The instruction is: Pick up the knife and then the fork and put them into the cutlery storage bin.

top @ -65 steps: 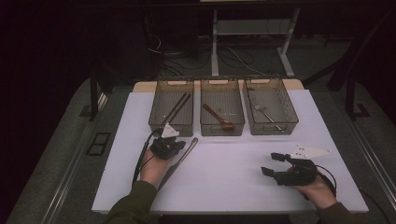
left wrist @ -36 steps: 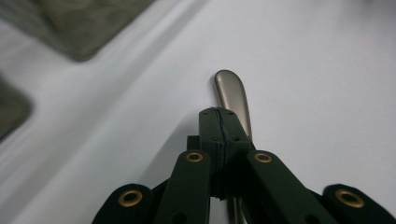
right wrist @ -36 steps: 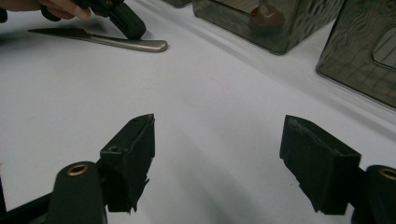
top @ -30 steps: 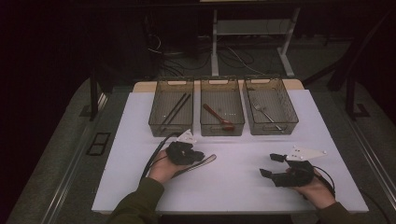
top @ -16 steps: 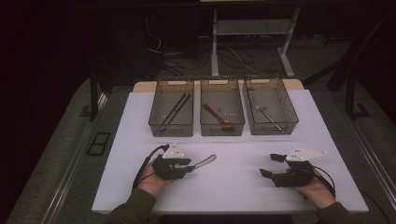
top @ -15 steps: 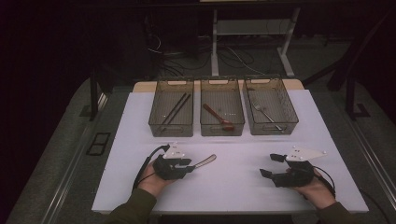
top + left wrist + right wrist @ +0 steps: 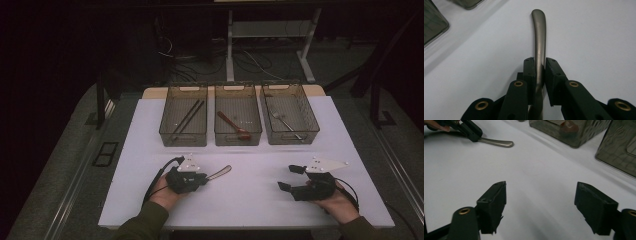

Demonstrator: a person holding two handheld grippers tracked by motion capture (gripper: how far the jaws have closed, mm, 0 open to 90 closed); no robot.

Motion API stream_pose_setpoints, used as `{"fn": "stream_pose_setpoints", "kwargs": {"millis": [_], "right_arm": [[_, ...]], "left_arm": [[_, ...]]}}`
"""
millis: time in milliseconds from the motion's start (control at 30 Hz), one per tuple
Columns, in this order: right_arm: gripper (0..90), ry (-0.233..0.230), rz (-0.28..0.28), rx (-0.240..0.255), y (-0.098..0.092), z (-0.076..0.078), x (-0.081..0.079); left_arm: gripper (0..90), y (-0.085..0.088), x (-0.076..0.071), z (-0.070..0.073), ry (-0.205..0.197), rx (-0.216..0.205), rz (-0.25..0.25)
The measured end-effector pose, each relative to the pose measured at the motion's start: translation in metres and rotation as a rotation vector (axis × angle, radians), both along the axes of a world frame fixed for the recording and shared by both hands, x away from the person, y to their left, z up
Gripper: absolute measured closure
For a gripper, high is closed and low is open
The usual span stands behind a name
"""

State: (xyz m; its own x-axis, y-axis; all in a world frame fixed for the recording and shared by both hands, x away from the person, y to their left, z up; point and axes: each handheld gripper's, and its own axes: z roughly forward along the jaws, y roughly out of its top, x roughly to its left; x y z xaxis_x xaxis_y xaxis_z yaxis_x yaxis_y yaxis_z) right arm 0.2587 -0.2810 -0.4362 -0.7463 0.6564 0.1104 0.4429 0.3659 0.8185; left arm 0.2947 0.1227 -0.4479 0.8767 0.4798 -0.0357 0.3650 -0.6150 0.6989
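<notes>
Dark floor and cable clutter surround the table (image 7: 150,130), whose white top gives a plain working surface against which small metal things stand out. Toward twelve o'clock on it, three smoky see-through bins stand side by side in a row, seemingly one for each kind of cutlery: the left bin (image 7: 183,137) holds dark chopsticks (image 7: 187,119), the middle bin (image 7: 238,137) a reddish-brown spoon (image 7: 234,126), and the right bin (image 7: 290,137) a metal fork (image 7: 285,121). That sorting suggests the piece in hand belongs in one of them.

Near five o'clock the right gripper (image 7: 286,177) rests low over the table with its jaws wide apart and nothing between them, as the right gripper view (image 7: 540,202) confirms; it looks parked out of the way, ready to help if needed.

Near seven o'clock the left gripper (image 7: 204,177) is clamped on a silver utensil (image 7: 539,47), its jaws having just been closing with the handle between them. The pads pinch the narrow shaft from both sides, leaving the rounded handle end (image 7: 225,171) pointing out toward two o'clock. Gripping across the thin neck likely keeps the smooth metal from slipping or twisting. Its business end is hidden behind the gripper, so I cannot tell what kind of utensil it is.
</notes>
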Motion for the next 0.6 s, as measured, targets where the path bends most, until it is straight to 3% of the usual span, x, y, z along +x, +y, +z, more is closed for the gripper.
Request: {"fn": "stream_pose_setpoints", "kwargs": {"millis": [300,367,600], "right_arm": [[20.1,0.019,0.012,0.014,0.0,0.0,0.001],[18.7,0.021,0.013,0.017,0.0,0.001,0.001],[17.3,0.024,0.054,0.017,0.002,0.004,0.001]], "left_arm": [[79.4,0.0,0.001,0.003,0.01,0.011,-0.023],[79.5,-0.001,0.001,0.004,0.013,-0.003,-0.022],[79.5,-0.001,0.0,0.01,0.014,-0.008,-0.05]]}}
